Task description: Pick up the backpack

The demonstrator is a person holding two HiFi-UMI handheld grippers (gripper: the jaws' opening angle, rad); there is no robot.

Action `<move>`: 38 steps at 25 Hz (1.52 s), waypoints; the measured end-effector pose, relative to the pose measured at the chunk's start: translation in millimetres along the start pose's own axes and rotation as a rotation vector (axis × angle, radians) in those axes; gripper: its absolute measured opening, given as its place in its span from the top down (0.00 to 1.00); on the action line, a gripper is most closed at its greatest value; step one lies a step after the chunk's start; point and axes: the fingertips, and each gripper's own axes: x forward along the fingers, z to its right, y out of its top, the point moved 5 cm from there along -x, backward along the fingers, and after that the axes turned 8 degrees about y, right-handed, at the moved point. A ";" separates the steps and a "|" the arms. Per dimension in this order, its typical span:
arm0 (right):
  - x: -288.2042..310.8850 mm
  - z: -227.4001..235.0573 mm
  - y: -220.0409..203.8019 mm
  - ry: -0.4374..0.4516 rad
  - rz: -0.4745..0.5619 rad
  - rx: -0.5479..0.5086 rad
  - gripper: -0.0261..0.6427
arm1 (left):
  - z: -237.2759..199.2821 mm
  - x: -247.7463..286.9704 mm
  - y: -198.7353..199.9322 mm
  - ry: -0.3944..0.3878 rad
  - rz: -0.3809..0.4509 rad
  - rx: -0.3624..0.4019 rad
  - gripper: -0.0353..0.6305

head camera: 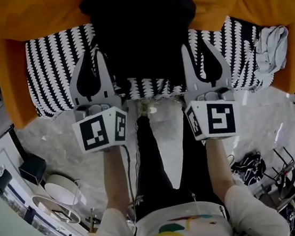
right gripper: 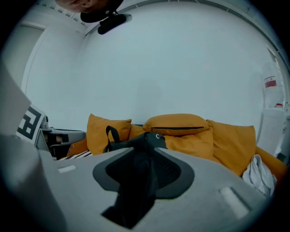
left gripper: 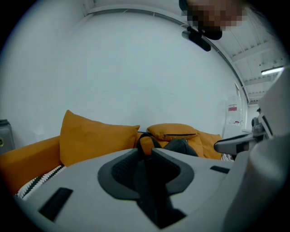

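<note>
Apparently not lifted yet: the bulky black fabric backpack (head camera: 141, 29) lies on the black-and-white patterned sofa seat (head camera: 49, 68). At the backpack's left, the left gripper (head camera: 92, 57) has its jaws slightly apart round a black strap (left gripper: 141, 139). At its right, the right gripper (head camera: 193, 49) has wider jaws with the backpack's fabric slack between them. Clamping and lifting remain. Orange cushions (head camera: 26, 17) sit behind the backpack and a crumpled white cloth (head camera: 272, 44) lies far right. Nothing blocks.

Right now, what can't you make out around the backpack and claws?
1. Head view: backpack zips and pockets; black on black, too dark.
2. Left gripper view: whether left claw pinches the strap; dark fabric fills the gap.
3. Right gripper view: same for right claw; its body hides the backpack's base.
</note>
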 end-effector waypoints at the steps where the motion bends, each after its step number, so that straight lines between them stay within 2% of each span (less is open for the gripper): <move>1: 3.4 1.5 -2.2 -0.005 -0.005 0.011 0.77 | -6.9 5.3 -7.0 0.002 -0.015 0.001 0.80; 5: 16.1 10.5 -17.8 -0.040 -0.036 0.052 0.73 | -25.4 28.1 -46.0 0.017 -0.085 0.036 0.73; 8: 29.4 15.4 -35.8 -0.046 -0.078 0.046 0.69 | -32.3 46.2 -80.5 0.010 -0.156 0.002 0.66; 11: 44.7 14.6 -54.0 -0.050 -0.122 0.040 0.68 | -43.2 63.0 -109.9 0.018 -0.229 -0.038 0.63; 15: 60.2 19.3 -76.7 -0.073 -0.181 0.043 0.65 | -45.6 86.9 -136.6 -0.001 -0.298 -0.041 0.59; 24: 80.3 34.9 -107.6 -0.108 -0.292 0.039 0.61 | -39.8 125.9 -161.5 -0.041 -0.379 -0.036 0.50; 27: 84.3 34.2 -106.9 -0.106 -0.300 0.037 0.61 | -50.6 119.8 -161.4 -0.025 -0.386 -0.042 0.48; 32: 82.7 36.6 -105.4 -0.098 -0.299 0.041 0.61 | -62.3 104.0 -184.2 0.009 -0.470 -0.032 0.48; 38: 85.0 39.6 -109.2 -0.100 -0.299 0.035 0.61 | -51.2 128.3 -188.5 0.000 -0.478 0.006 0.48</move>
